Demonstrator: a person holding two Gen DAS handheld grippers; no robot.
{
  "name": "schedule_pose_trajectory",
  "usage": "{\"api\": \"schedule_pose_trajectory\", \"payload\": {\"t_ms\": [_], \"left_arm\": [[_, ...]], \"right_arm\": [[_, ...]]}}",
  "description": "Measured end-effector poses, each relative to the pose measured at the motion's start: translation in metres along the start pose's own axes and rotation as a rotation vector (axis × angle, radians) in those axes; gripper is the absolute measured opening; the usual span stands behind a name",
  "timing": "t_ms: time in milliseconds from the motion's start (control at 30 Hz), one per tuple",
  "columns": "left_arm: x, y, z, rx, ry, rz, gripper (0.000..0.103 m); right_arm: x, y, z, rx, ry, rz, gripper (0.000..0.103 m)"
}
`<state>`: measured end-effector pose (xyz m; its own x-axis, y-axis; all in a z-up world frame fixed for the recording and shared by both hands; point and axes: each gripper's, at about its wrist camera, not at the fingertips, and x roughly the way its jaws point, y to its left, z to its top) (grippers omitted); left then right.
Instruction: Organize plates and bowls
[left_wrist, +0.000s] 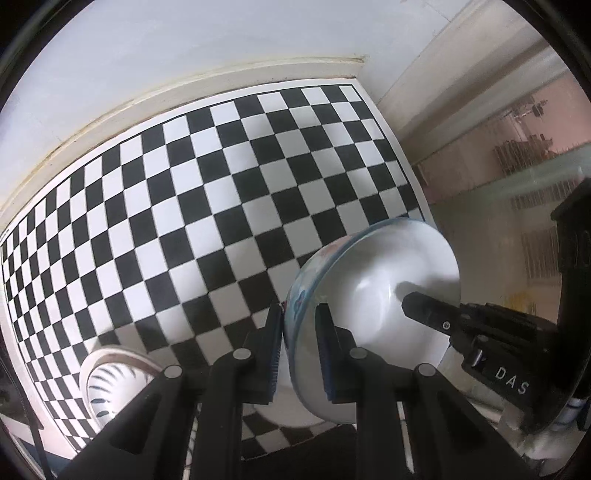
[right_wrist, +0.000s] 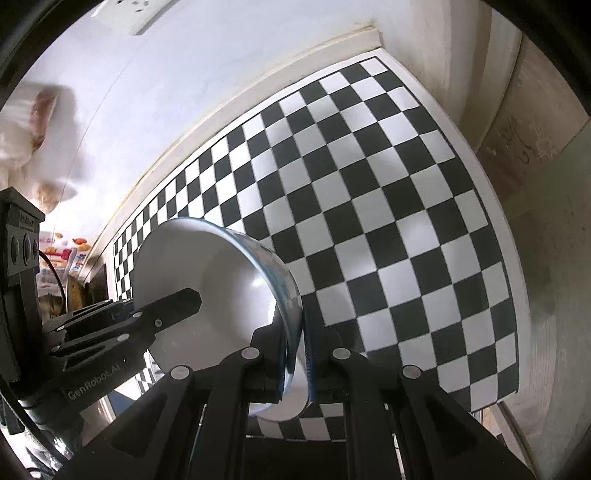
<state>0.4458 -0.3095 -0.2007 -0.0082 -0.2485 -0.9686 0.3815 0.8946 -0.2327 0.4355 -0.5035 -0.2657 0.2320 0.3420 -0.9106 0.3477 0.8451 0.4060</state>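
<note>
The left hand-held gripper (left_wrist: 299, 347) and right hand-held gripper (right_wrist: 295, 354) each clamp opposite rims of the white bowl (left_wrist: 380, 295), held clear above the checkered desk (left_wrist: 221, 184), likely sharing its weight during carrying.

A black-and-white checkered mat (left_wrist: 236, 192) covers the surface, its far edge along a cream ledge (left_wrist: 110, 107) below a pale wall (right_wrist: 177, 96) bearing a socket plate (right_wrist: 136, 14).
</note>
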Motion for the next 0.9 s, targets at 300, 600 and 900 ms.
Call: {"api": "schedule_pose_trajectory", "payload": {"t_ms": [300, 600, 900], "left_arm": [[-0.005, 0.008, -0.037, 0.007, 0.006, -0.005, 0.016], [0.034, 0.021, -0.054, -0.015, 0.098, 0.004, 0.016], [0.059, 0.020, -0.061, -0.001, 0.149, 0.060, 0.016]], "right_arm": [[0.005, 0.011, -0.037, -0.017, 0.019, 0.001, 0.010], [0.045, 0.000, -0.058, 0.008, 0.093, -0.009, 0.009], [0.075, -0.003, -0.064, -0.013, 0.146, -0.054, 0.009]]}}
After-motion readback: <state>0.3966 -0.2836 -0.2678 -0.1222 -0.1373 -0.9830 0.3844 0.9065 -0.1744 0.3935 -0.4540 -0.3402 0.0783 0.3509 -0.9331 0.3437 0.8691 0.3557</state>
